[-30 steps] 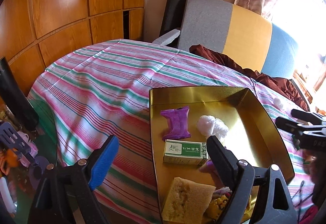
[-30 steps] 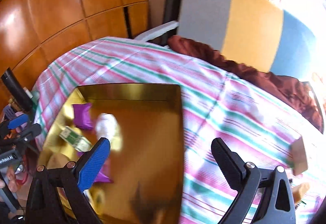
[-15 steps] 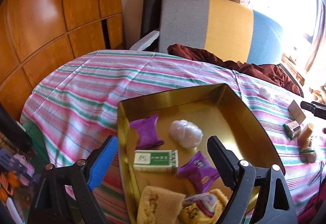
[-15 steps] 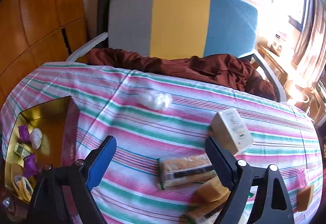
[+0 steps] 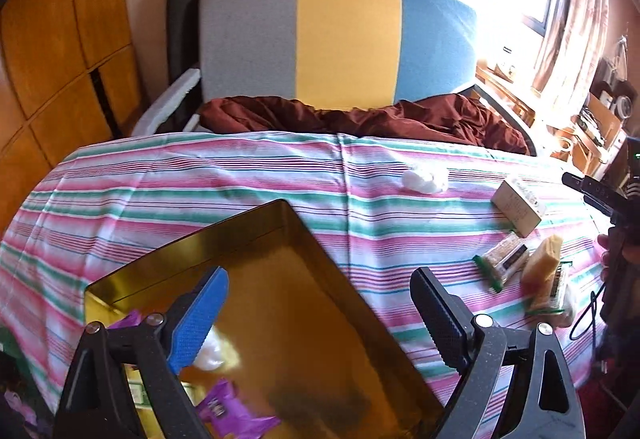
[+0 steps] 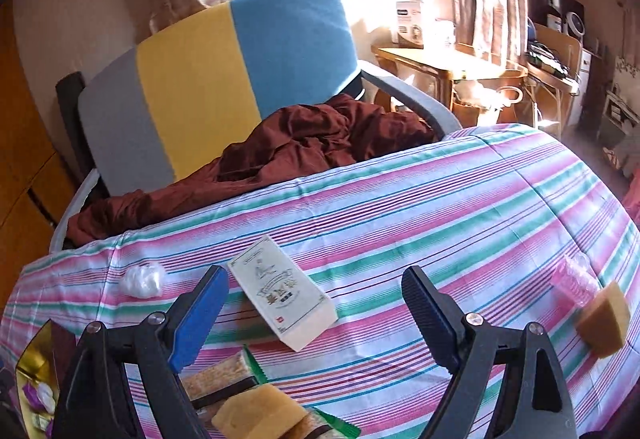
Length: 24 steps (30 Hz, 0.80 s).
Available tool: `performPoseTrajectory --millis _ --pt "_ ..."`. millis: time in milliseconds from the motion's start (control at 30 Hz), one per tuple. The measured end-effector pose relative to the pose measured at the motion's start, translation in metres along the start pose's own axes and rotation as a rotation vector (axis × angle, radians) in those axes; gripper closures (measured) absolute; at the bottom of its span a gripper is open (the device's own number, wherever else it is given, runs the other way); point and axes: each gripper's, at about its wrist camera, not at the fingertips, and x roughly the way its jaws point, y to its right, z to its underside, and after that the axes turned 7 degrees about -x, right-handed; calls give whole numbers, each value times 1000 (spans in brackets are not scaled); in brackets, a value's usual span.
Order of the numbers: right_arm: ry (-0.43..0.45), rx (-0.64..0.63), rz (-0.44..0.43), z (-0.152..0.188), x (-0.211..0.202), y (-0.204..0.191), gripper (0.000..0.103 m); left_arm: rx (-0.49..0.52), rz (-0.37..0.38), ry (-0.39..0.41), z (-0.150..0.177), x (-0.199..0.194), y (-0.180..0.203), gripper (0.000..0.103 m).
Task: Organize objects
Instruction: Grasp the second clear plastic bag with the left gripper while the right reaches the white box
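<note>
Looking along my left gripper [image 5: 316, 313], I see its jaws spread wide with nothing between them, hanging over the gold tray [image 5: 304, 239] that sits on the striped table [image 5: 240, 175]. Inside the tray, low and to the left under the blue finger, lie a purple wrapper [image 5: 224, 405], a white ball [image 5: 208, 353] and part of a green box [image 5: 136, 393], all partly hidden by the gripper body. Off to the right on the cloth, well apart from the tray, I see a cream carton [image 5: 518, 205], a wrapped cracker bar [image 5: 502, 261] and a yellow sponge block [image 5: 542, 261], with a white wad [image 5: 424, 179] farther back. My right gripper [image 6: 314, 313] is also wide apart and empty; the cream carton [image 6: 282, 297] lies on the cloth between and just beyond its fingers, tilted diagonally. The wrapped cracker bar [image 6: 220, 373] and a yellow sponge block [image 6: 256, 413] sit low, near the blue finger. Another sponge block [image 6: 604, 319] and a pink plastic cup [image 6: 574, 281] lie at the far right edge, touching or nearly so; I cannot tell which. The white wad [image 6: 142, 281] rests to the left of the carton.
</note>
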Motion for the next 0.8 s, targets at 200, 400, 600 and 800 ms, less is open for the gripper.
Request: performPoseTrajectory --millis 200,400,600,800 --pt "-43 95 -30 1 0 17 13 38 43 -96 -34 60 66 9" --pt "-79 100 -63 3 6 16 13 22 64 -179 -65 133 112 0" --pt "-112 82 -79 4 13 10 13 -7 15 -230 -81 196 135 0" --pt "-121 71 -77 5 15 8 13 -12 -4 -253 -85 232 149 0"
